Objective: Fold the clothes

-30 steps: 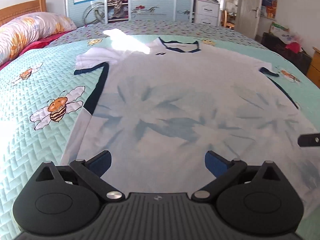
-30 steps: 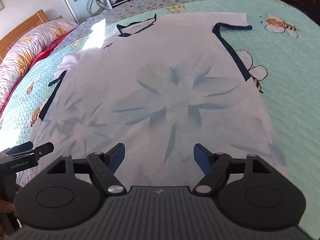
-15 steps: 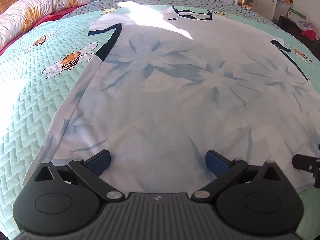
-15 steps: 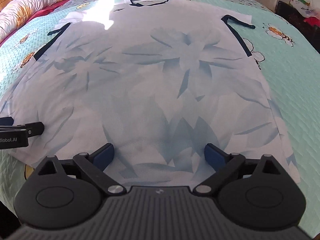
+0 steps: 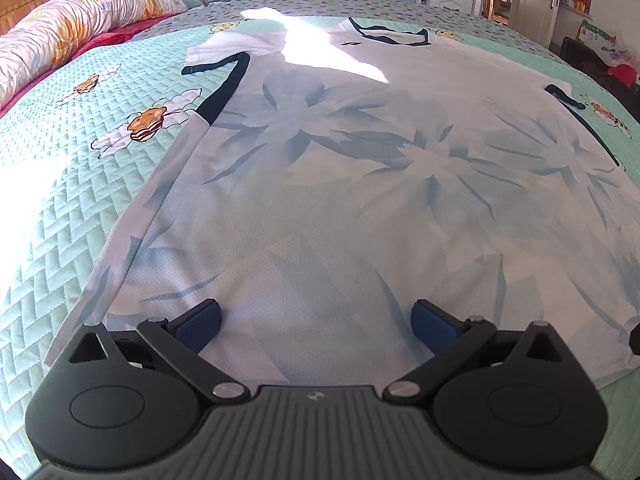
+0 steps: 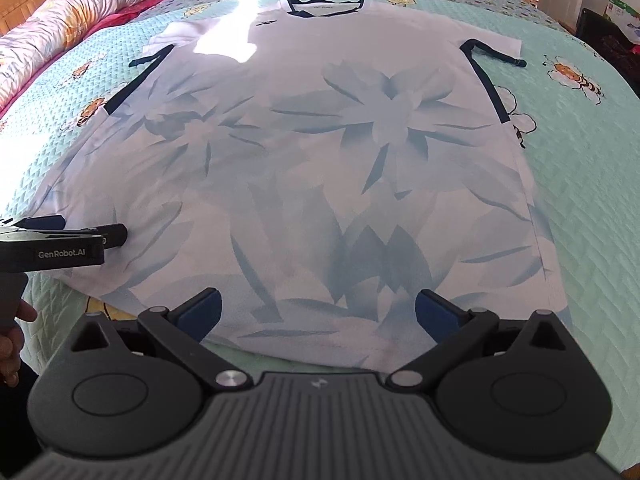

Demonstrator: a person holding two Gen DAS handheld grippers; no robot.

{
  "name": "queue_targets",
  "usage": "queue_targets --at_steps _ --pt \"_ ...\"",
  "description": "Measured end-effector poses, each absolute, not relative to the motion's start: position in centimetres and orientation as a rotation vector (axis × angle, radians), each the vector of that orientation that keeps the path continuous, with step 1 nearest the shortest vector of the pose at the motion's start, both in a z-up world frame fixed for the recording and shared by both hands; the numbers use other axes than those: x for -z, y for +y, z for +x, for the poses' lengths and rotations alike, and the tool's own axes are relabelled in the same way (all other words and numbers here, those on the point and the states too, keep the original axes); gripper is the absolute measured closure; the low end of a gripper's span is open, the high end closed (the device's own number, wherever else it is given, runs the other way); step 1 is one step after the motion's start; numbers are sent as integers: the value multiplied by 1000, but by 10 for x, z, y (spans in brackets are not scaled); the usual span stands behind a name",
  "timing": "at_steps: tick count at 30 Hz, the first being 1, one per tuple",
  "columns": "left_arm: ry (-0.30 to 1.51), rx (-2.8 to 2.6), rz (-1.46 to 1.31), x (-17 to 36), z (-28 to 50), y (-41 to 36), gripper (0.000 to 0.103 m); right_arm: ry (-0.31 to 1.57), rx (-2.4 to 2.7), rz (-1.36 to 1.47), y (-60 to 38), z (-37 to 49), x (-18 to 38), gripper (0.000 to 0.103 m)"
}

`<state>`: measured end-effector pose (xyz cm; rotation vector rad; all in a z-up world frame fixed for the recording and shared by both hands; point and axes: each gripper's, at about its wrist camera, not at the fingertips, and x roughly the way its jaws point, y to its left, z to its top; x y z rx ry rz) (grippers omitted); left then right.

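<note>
While the white shirt (image 6: 320,152) lies spread flat on the mint quilted bedspread (image 6: 580,184), collar at the far end and hem nearest, both tools sit right at that hem. And look at the right gripper (image 6: 318,316): jaws as wide as they go, blue pads either side of the hem's right half, nothing pinched between them. Off to its left, the left gripper (image 6: 116,236) reaches in from the side over the shirt's near left corner (a hand (image 6: 12,340) shows below its handle). From its own camera, the left gripper (image 5: 316,320) is spread just as wide, pads apart above the fabric, holding nothing. Ahead of both tools the navy-trimmed sleeves lie out to each side, a sun patch across the shoulder beyond the left tool. Further left, a floral pillow (image 5: 80,24) rests along the bed's edge.
</note>
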<state>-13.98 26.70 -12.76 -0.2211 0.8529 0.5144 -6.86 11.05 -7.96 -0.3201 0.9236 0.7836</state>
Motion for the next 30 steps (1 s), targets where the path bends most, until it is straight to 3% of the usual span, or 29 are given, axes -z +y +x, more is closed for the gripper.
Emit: queue_targets --at_steps 7,11,14,23,30 --pt "911 -513 -276 110 -135 273 2 880 -764 -354 126 -66 61 1" --pt "754 -470 -281 80 -139 262 2 806 -785 -373 144 -61 47 1" --pt "759 -420 -269 71 -120 262 2 795 -803 -387 161 -53 47 1" --pt "930 -482 -274 118 -99 282 1 876 -834 -403 195 -32 76 1" --pt "913 -477 -238 121 -103 279 0 929 -820 -443 200 -34 101 1"
